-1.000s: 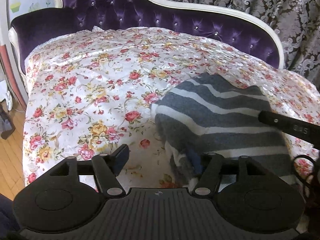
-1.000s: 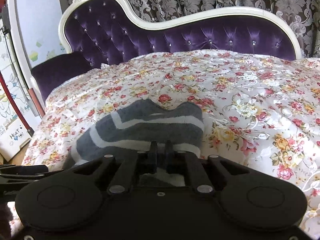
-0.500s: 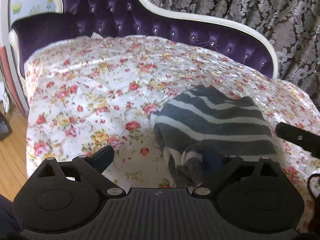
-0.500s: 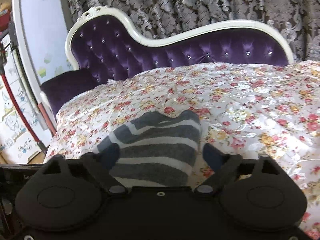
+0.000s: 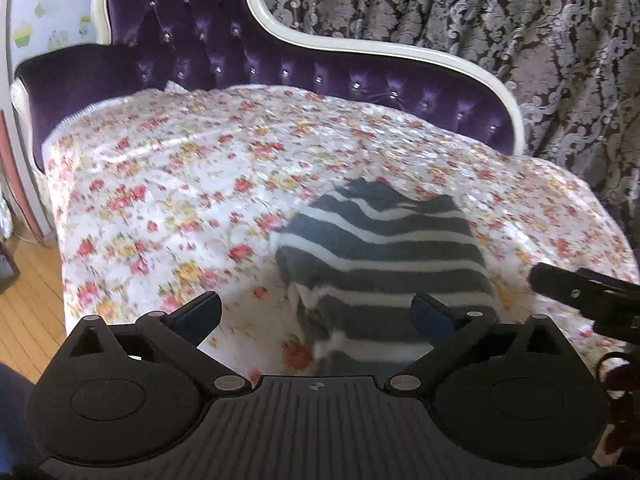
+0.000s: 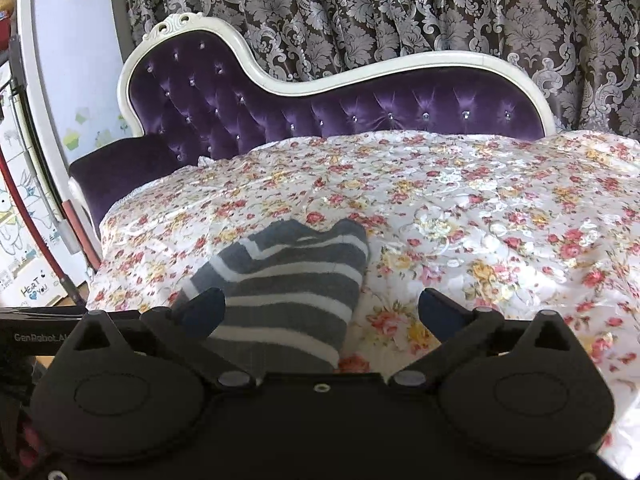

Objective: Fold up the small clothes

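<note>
A grey-and-white striped garment [image 5: 384,248] [image 6: 288,276] lies folded in a compact bundle on the flowered bed cover [image 5: 160,184] [image 6: 500,208]. My left gripper [image 5: 316,306] hovers just in front of the garment's near left corner. Its jaws are opening wide, and the pads press on nothing. My right gripper [image 6: 322,300] hangs over the garment's near right edge. Its jaws are opening too, and no cloth is pinched between them. The garment's near edge is hidden behind both gripper bodies.
A purple tufted sofa back [image 5: 208,40] [image 6: 400,112] with a white frame rises behind the cover, with patterned curtains [image 5: 480,20] beyond. Wooden floor [image 5: 24,300] lies left of the cover's edge. A wall with drawings [image 6: 24,240] stands at the far left.
Both grippers went from closed on the garment's near edge to wide open, letting it go. Both have drawn back and upward, and the garment stays folded on the cover.
</note>
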`<state>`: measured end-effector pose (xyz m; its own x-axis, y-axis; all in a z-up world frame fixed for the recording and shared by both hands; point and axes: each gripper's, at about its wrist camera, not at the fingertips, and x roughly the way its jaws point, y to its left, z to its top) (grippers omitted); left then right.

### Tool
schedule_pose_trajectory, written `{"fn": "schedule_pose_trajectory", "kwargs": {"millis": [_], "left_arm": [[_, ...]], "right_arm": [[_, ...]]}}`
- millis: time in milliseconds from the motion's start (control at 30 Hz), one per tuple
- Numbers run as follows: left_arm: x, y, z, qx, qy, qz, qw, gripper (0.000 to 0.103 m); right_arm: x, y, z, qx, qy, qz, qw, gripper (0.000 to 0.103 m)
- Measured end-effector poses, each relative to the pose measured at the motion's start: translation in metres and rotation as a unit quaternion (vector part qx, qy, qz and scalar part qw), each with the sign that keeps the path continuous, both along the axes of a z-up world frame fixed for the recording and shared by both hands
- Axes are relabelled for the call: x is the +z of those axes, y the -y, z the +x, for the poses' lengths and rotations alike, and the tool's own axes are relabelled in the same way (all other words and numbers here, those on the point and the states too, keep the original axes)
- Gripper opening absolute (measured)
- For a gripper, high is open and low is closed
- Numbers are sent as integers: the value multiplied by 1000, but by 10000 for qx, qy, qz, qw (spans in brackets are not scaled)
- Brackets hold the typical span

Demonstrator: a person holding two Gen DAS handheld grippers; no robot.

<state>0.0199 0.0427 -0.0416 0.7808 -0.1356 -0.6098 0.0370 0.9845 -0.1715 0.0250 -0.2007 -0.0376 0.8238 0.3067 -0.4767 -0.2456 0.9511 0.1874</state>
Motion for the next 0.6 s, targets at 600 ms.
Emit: {"fn": "schedule_pose_trajectory", "kwargs": {"millis": [600], "left_arm": [[12,30,-43,90,-224,624,9978,102]], "right_arm": [[2,0,-43,131,47,-315,9994,103]]}}
